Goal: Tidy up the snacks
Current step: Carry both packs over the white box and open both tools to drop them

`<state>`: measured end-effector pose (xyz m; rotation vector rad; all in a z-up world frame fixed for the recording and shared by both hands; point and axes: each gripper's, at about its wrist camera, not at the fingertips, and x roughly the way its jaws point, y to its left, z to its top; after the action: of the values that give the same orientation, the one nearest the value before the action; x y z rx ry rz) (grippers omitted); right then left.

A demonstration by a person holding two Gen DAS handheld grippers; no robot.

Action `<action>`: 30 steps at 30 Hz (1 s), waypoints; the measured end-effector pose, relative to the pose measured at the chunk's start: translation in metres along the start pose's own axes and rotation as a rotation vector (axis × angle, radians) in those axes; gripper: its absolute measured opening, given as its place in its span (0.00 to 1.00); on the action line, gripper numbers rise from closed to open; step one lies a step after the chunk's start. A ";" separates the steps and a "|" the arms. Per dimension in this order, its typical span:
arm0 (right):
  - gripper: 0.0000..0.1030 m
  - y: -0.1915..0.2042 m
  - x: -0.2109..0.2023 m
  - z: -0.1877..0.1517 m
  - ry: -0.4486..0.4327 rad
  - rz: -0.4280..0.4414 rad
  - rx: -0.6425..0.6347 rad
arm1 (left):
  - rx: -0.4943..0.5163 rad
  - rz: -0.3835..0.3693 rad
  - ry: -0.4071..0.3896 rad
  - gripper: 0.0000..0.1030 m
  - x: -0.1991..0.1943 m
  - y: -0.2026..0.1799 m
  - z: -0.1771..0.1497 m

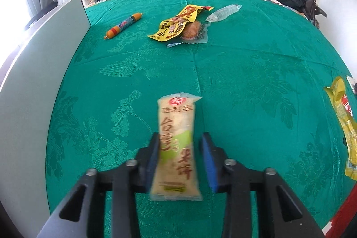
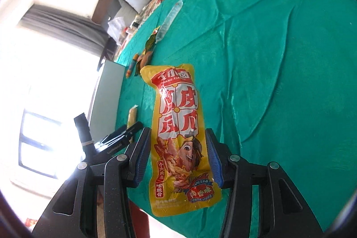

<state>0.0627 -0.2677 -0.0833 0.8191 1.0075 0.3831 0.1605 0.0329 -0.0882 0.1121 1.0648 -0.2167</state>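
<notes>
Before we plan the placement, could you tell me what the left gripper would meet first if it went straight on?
Probably just the green bedspread: the left gripper, holding the rice cracker packet, points down at bare cloth, short of the yellow packet.

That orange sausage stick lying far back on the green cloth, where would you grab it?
Grip the sausage stick at its middle, coming from above with the fingers closing across its narrow width. It lies flat and slanted on the green cloth, apart from the other snacks, so both long sides are free.

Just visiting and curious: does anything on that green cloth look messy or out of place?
Yes: near the far edge, a yellow wrapper lies crumpled over a clear-packed bun, unlike the sausage stick lying apart. Nothing looks spilled.
</notes>
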 end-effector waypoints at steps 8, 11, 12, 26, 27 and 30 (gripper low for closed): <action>0.48 -0.008 -0.019 -0.001 -0.073 0.102 0.093 | -0.127 -0.167 -0.051 0.18 -0.052 0.022 -0.017; 0.48 -0.007 -0.020 -0.001 -0.084 0.116 0.108 | -0.186 -0.235 -0.091 0.18 -0.083 0.036 -0.021; 0.48 -0.005 -0.019 -0.002 -0.084 0.119 0.114 | -0.201 -0.253 -0.108 0.18 -0.095 0.040 -0.022; 0.48 0.071 0.013 -0.009 -0.006 0.164 0.000 | -0.426 -0.302 -0.322 0.18 -0.216 0.164 -0.037; 0.48 0.083 0.017 -0.008 0.003 0.170 -0.018 | -0.442 -0.284 -0.336 0.18 -0.222 0.179 -0.038; 0.48 0.124 0.036 -0.006 0.038 0.212 -0.075 | -0.491 -0.203 -0.376 0.18 -0.238 0.223 -0.045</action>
<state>0.0852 -0.1623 -0.0124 0.8564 0.9379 0.6161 0.0630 0.2880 0.0958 -0.4651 0.7274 -0.1458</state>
